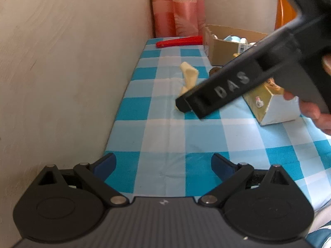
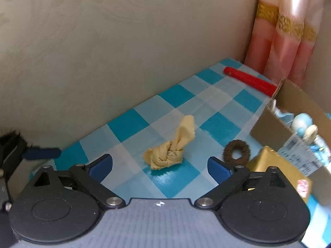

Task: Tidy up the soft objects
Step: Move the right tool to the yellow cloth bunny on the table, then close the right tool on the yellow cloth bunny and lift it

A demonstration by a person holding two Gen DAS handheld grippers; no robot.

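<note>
Lying knotted, crinkly yellow cloth [image 2: 168, 148], checked tblcloth [image 2: 178, 97]

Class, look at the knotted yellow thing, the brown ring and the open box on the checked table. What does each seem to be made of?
Knotted yellow thing: soft woven cloth, matte, with frayed edges and twisted folds. Brown ring: probably a fabric-covered hair tie, fuzzy and dull. Open box: plain brown cardboard, matte, with a raw-cut edge.

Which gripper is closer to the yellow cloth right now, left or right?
Right. The right gripper is open with the yellow cloth just ahead of its fingertips, not yet touched. The left gripper, also open, sits farther back over the checked tablecloth.
</note>
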